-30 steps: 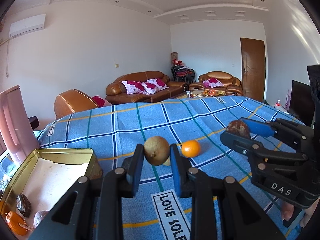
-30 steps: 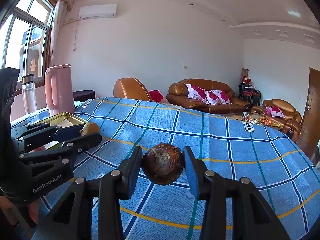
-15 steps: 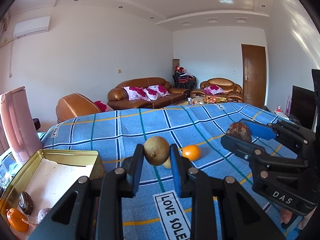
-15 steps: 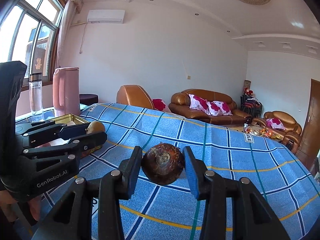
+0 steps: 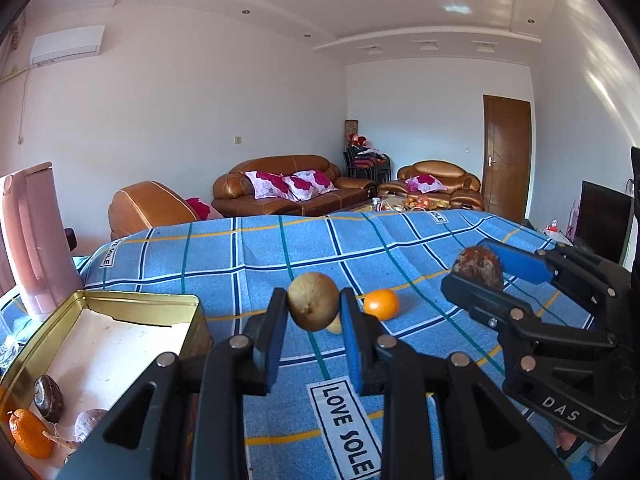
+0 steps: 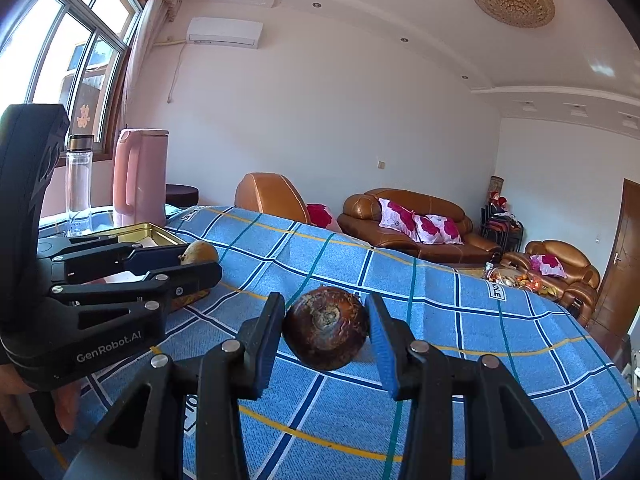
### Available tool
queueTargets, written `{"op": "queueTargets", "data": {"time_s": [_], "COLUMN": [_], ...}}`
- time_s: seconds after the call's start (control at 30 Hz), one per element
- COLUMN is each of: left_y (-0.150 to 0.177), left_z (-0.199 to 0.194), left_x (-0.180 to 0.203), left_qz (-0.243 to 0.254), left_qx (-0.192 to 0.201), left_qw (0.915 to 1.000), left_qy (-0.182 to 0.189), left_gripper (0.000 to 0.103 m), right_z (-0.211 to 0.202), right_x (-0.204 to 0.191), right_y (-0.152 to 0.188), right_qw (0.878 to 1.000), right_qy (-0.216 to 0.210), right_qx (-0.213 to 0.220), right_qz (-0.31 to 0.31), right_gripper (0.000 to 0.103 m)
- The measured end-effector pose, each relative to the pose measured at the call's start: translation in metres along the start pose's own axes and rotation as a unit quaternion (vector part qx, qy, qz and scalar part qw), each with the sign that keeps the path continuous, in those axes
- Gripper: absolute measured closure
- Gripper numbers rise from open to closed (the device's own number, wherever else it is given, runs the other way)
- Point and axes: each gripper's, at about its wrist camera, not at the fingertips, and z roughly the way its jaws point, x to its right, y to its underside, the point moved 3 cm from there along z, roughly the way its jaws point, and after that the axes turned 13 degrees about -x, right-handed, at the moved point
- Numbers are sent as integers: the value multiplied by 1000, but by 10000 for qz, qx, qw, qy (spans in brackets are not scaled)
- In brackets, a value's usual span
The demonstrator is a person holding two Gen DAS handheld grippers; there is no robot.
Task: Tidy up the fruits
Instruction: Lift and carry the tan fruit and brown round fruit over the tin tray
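Left gripper (image 5: 313,307) level, clamping tan fruit (image 5: 313,300)

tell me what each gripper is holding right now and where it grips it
The left gripper clamps a tan round fruit by its two sides; the right gripper clamps a dark brown round fruit the same way.

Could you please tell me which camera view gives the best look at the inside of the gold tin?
The left wrist view: the gold tin sits open at lower left, showing its pale floor, an orange fruit and dark brown fruit. The right wrist view shows only its rim behind the left tool, which blocks the interior.
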Motion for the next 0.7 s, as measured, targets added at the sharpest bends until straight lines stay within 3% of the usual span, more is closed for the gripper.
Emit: {"op": "queueTargets", "data": {"time_s": [0.43,0.7], "left_y": [7,14], "left_z": [-15,-30], "left_x": [-6,-14], "left_qz": [-27,-61], "left_qx": [25,92], "left_qw": [10000,9999], "left_qy": [81,131], "left_gripper": [75,75], "right_z": [4,-1], "right_x": [-18,-17], "right_y": [-2,1], "right_qw": [9989,9994], "right_qy": [193,-215], "right_qx": [-165,-280], "right_qz": [-400,-21], "right_gripper": [59,59]}}
